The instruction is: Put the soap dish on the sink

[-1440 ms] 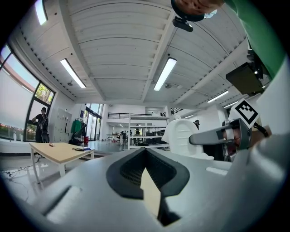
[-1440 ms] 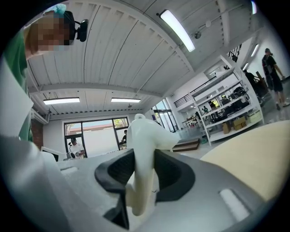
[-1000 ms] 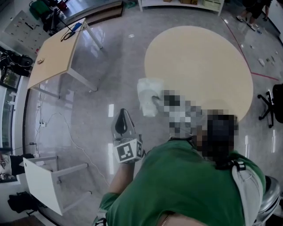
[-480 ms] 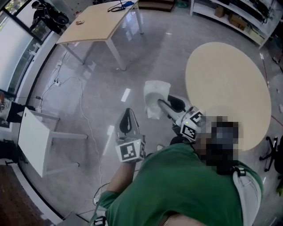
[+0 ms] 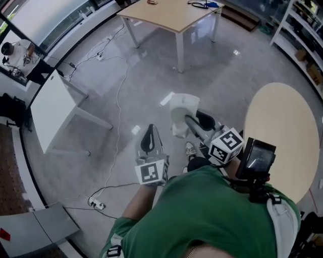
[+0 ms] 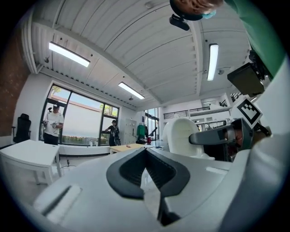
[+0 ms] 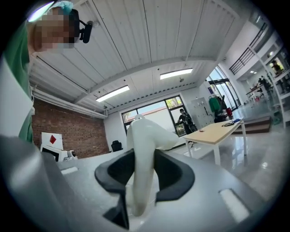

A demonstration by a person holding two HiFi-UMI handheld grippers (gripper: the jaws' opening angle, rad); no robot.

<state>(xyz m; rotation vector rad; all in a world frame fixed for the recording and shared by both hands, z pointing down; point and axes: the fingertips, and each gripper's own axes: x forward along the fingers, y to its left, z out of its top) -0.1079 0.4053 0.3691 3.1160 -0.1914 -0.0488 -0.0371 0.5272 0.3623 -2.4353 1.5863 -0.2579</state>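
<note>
A white soap dish (image 5: 181, 113) hangs in the air above the floor, held by its edge in my right gripper (image 5: 194, 121). In the right gripper view the dish (image 7: 144, 149) stands up between the dark pads, which are shut on it. My left gripper (image 5: 150, 140) is to the left of the dish and a little nearer to me, its jaws shut with nothing between them. From the left gripper view the dish (image 6: 181, 137) and the right gripper (image 6: 226, 136) show to the right. No sink is in view.
A round beige table (image 5: 282, 136) stands at the right. A rectangular wooden table (image 5: 171, 12) is ahead, a white table (image 5: 53, 108) at the left. Cables (image 5: 118, 101) trail over the glossy floor. People stand by the far windows (image 6: 54, 122).
The head view has swung: the round table has slid to the right, the wooden table toward the top middle. Both grippers keep their places in view, the right still holding the dish.
</note>
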